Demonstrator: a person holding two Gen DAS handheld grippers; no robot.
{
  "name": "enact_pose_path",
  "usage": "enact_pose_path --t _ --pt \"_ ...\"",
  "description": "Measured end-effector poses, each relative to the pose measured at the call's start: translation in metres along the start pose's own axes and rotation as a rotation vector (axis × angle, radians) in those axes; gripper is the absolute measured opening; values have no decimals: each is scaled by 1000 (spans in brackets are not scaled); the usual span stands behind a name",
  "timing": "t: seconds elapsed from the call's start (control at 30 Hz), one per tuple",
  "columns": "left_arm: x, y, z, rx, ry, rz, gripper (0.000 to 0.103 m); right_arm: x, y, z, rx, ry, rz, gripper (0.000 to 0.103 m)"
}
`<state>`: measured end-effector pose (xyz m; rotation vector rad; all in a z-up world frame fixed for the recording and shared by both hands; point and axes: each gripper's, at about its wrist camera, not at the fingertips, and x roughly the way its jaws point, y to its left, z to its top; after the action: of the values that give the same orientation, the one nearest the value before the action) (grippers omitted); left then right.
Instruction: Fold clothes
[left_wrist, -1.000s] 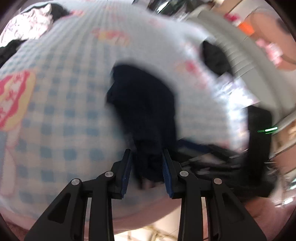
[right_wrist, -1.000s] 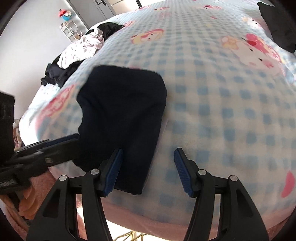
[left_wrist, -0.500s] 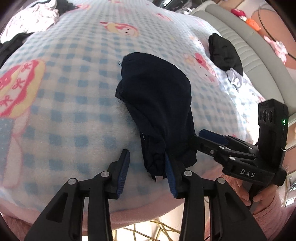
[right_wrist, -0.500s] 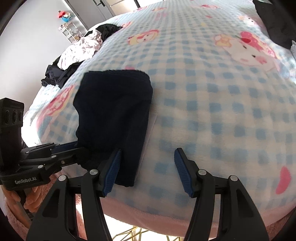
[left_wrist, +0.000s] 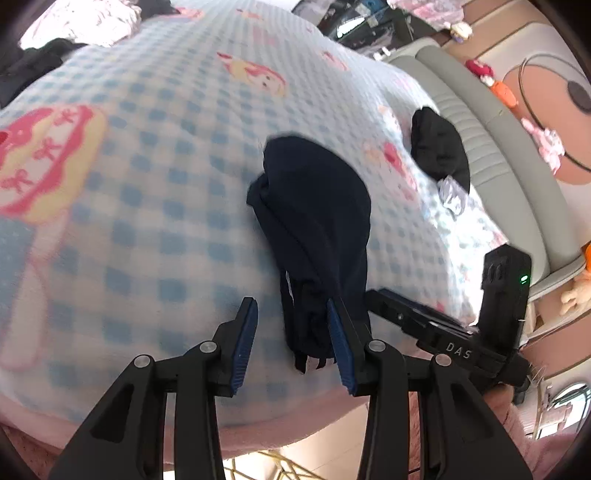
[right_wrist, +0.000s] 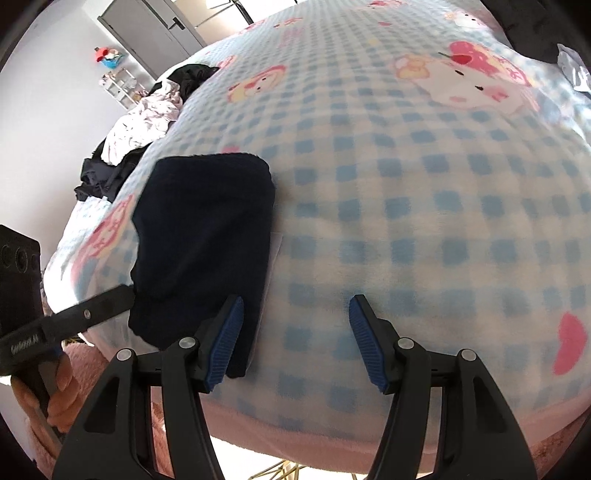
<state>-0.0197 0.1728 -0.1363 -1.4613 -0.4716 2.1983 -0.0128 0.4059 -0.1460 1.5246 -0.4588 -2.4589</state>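
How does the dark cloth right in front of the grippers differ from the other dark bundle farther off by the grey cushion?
The navy garment lies long and flattened near the blanket's front edge, between the two grippers. The black bundle is smaller in view, bunched into a lump, and sits far from both grippers by the grey cushion. Both are dark fabric resting on the checked blanket.

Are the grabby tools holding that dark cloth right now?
No, nothing is held. The left tool stands open with the near end of the dark cloth loose between its fingers. The right tool is open over the blanket.
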Motion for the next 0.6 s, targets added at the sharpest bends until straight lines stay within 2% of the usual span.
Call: enact_pose_path --t 0.07,0.2,0.3,0.4,0.47,0.53,0.6 --pt "3 0 1 28 9 99 41 2 3 -2 -26 -1 -17 61" --pt "-3 14 3 -23 8 108 38 3 0 -1 -33 9 -49 61" --pt "-12 15 2 -54 -22 1 38 -4 -1 0 -12 -16 -29 61" --pt "-19 5 2 -43 -59 -93 39 -11 3 -1 -19 -42 -5 61" --pt "-24 2 4 -55 -84 -184 39 -15 8 -4 -38 -45 19 61" --pt "-26 -1 7 -40 -89 -212 39 -17 14 -5 -71 -42 32 61" --pt "-18 -9 8 -25 -69 -194 39 -12 19 -6 -91 -34 21 61"
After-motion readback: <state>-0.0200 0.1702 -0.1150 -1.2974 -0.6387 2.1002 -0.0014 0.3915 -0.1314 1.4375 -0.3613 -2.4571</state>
